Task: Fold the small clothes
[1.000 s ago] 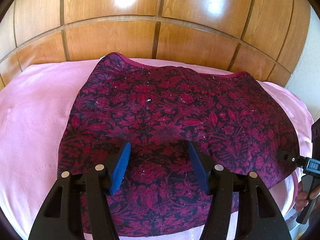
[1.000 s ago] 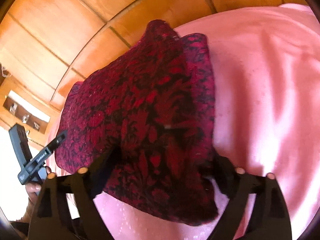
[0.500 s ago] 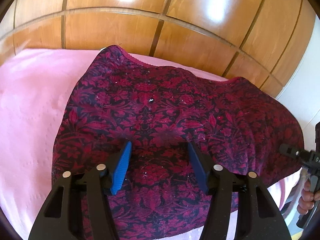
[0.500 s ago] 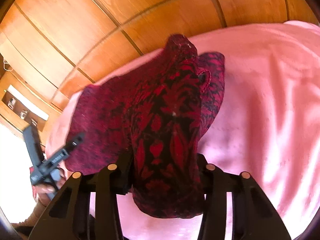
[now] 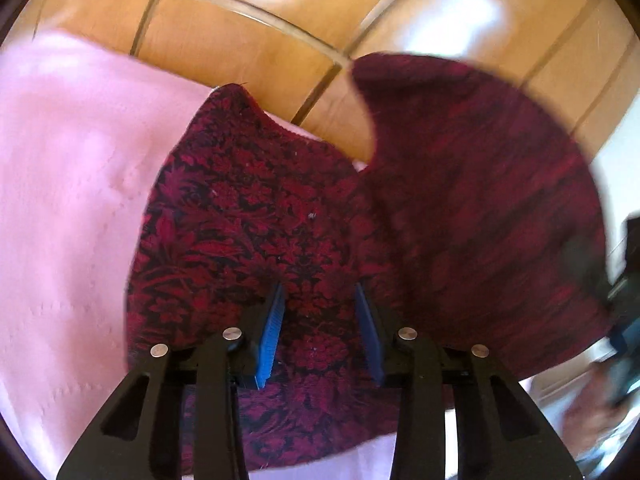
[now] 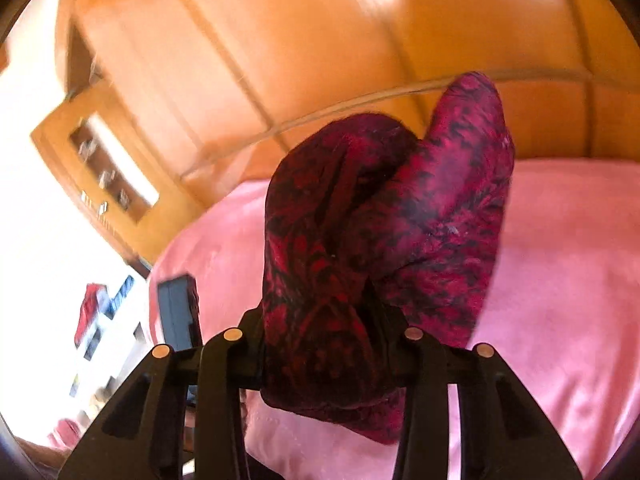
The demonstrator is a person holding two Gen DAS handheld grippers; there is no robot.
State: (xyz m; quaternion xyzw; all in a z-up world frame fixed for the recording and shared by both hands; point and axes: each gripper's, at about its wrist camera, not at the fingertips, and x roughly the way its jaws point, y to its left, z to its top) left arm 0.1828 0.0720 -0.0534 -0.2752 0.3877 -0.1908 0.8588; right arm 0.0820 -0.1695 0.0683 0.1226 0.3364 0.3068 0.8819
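A dark red floral garment point(image 5: 240, 220) lies on a pink bedsheet point(image 5: 60, 200). My left gripper point(image 5: 320, 312) rests over its near part. Its blue pads point(image 5: 272, 328) are closing, with flat cloth in the gap and no pinch showing. The garment's right half point(image 5: 480, 200) is lifted and swung up, blurred. In the right wrist view my right gripper point(image 6: 324, 340) is still closing, its jaws clamped on a bunched fold of the garment point(image 6: 328, 260), held up off the sheet point(image 6: 560, 260). The right gripper itself point(image 5: 616, 300) is a dark blur at the left wrist view's right edge.
A glossy wooden panelled headboard point(image 5: 240, 40) stands right behind the bed. A wooden wall shelf point(image 6: 108, 168) hangs at the left of the right wrist view. A person's hand point(image 5: 592, 420) shows at the lower right. The other gripper's dark body point(image 6: 178, 308) is at the left.
My right gripper has risen with the garment's right side and carried it up and leftward over the rest. The left gripper's pads have narrowed and its view has rolled.
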